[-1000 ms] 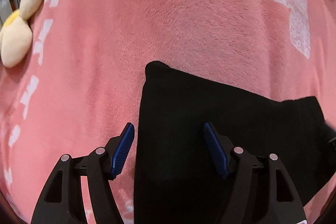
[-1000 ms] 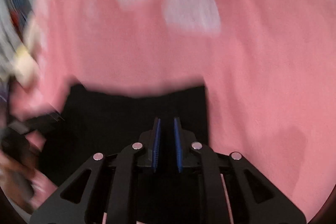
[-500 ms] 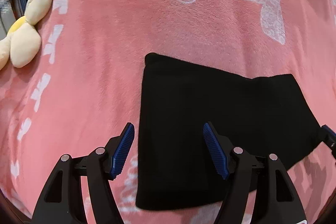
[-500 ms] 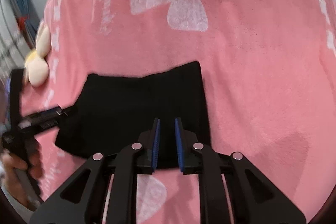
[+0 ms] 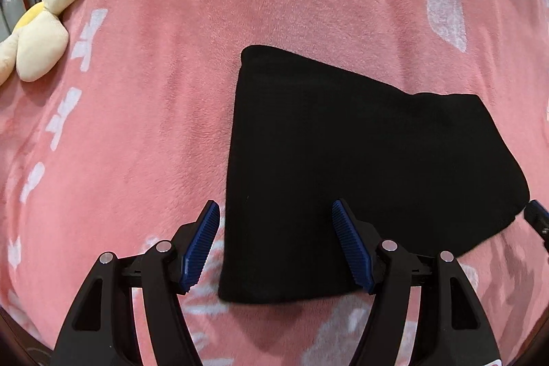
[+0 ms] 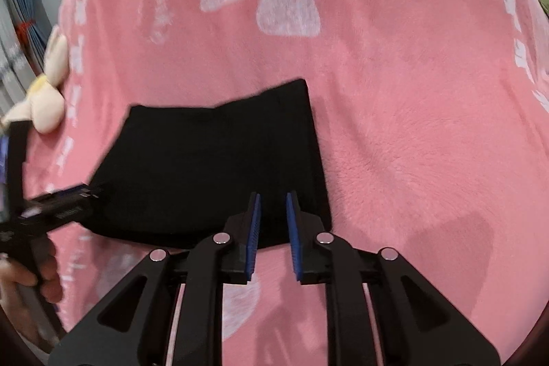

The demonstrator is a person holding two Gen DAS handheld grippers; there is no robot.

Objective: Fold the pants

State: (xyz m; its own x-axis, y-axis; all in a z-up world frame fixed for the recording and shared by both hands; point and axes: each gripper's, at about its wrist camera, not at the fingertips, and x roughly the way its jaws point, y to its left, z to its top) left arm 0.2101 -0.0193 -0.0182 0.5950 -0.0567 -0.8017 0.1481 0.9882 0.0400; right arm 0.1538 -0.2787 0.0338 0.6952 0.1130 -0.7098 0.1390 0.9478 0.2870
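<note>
Lying flat on a pink fleece blanket, the black pants form a compact folded block in the left wrist view. Left gripper: jaws spread wide, hovering above the pants' near left corner. The left blue pad is over bare blanket just beside the pants' left edge; the right pad is over the black cloth. Nothing is pinched between them, and the view does not show either pad pressing on the fabric. A cream and yellow plush flower rests near the blanket's far left edge, well apart from the pants. White bow prints and lettering cover the blanket beyond the pants. A dark gripper tip appears at the view's right edge, just beside the pants' right corner.

Right wrist view: the pants lie near the blanket's middle, with a straight right edge. Right gripper: jaws narrowly parted and opening, positioned over the pants' near right corner, with no cloth caught between the blue pads. The left gripper appears blurred at the pants' left corner, held by a hand at the lower left. The plush flower sits at the blanket's left edge.
</note>
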